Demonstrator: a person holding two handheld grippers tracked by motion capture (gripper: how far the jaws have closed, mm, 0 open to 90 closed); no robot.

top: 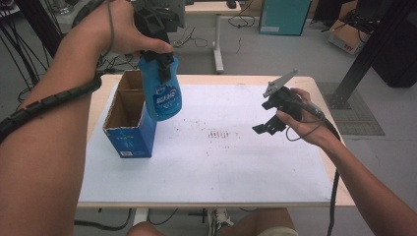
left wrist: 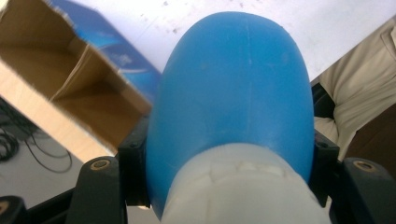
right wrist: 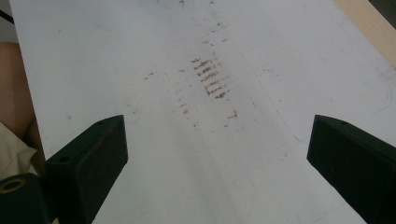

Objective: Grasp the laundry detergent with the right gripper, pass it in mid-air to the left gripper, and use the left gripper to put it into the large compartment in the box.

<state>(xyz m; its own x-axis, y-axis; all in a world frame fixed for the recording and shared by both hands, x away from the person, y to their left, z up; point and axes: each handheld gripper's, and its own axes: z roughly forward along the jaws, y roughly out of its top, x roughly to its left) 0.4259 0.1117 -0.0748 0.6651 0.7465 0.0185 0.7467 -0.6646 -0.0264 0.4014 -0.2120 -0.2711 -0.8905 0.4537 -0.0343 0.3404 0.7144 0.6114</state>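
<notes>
Left claw (top: pixel 162 66) is clamped on the blue bottle (top: pixel 162 96) near its neck, holding it in the air right beside the open box (top: pixel 129 129) on the bench (top: pixel 206 167). Right claw (top: pixel 268 127) hangs wide open over the bench, gripping nothing.

light: even, soft | shadows: faint | close bottle (left wrist: pixel 233 93): slightly blurred

1. A grey floor (top: pixel 275 49) runs behind the work table, strewn with black cables (top: pixel 192 39)
2. A second table (top: pixel 216 29) stands on a white leg
3. A teal panel (top: pixel 281 17), perhaps a cabinet
4. A cardboard box (top: pixel 346 34) sits far right beside a black frame post (top: pixel 371 49)
</notes>
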